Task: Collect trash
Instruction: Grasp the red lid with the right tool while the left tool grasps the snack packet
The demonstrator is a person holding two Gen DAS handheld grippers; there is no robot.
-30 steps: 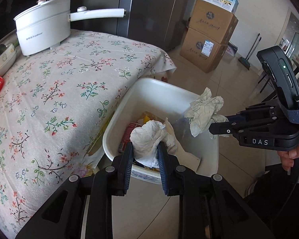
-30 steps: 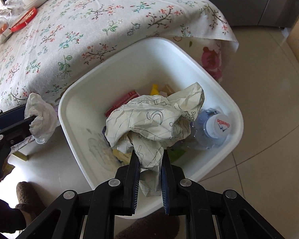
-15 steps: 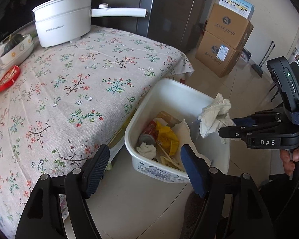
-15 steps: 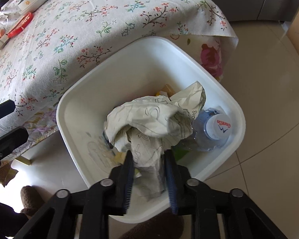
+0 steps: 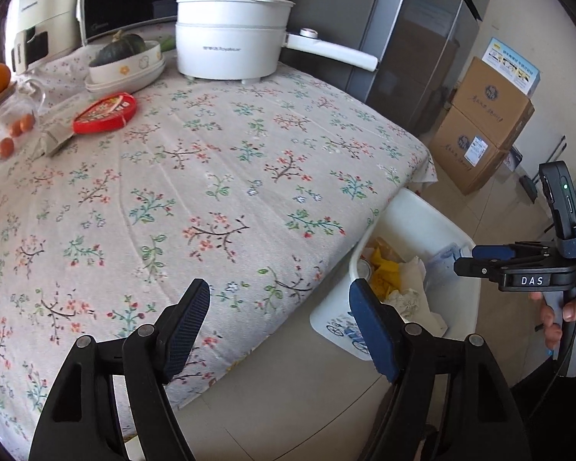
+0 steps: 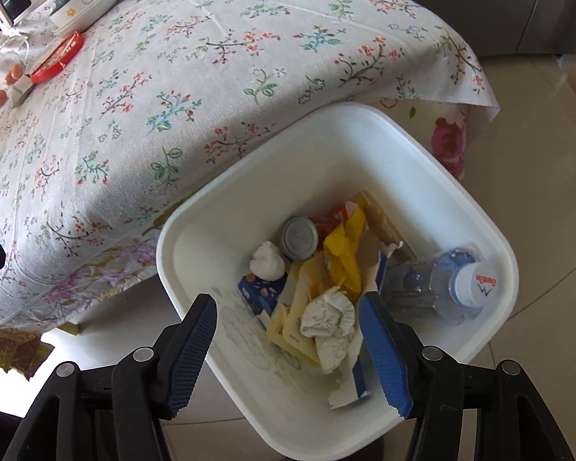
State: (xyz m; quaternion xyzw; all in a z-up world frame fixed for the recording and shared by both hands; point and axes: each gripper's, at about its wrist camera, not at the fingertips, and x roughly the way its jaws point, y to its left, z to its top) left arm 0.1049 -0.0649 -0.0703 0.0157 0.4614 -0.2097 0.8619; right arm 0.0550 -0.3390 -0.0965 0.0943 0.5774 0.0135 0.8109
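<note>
Both drops look done: the right gripper hangs over the white bin w/ jaws that have just been opening, now spread wide and nothing between the pads, and the crumpled paper wad lies inside the bin on top of the yellow wrappers. The left gripper is also apart and empty, aimed at the edge of the floral tablecloth rather than at the bin. Also in the bin: a small white tissue ball, a can lid-up, and a plastic bottle. The bin sits on the floor just beside the table corner, partly under the cloth's overhang. Judging by the tabletop, the near part of the cloth is bare of trash; what's left at the far side is a red lid or pack and a small carton, and it can't be told whether those count as trash, so the job seems mostly finished, maybe 1–2 items to go. Orientation: the wad is roughly round, no clear long axis, w/ a tail of paper trailing toward the camera; the bottle lies on its side, long axis across the bin, cap toward the right-hand wall.
</note>
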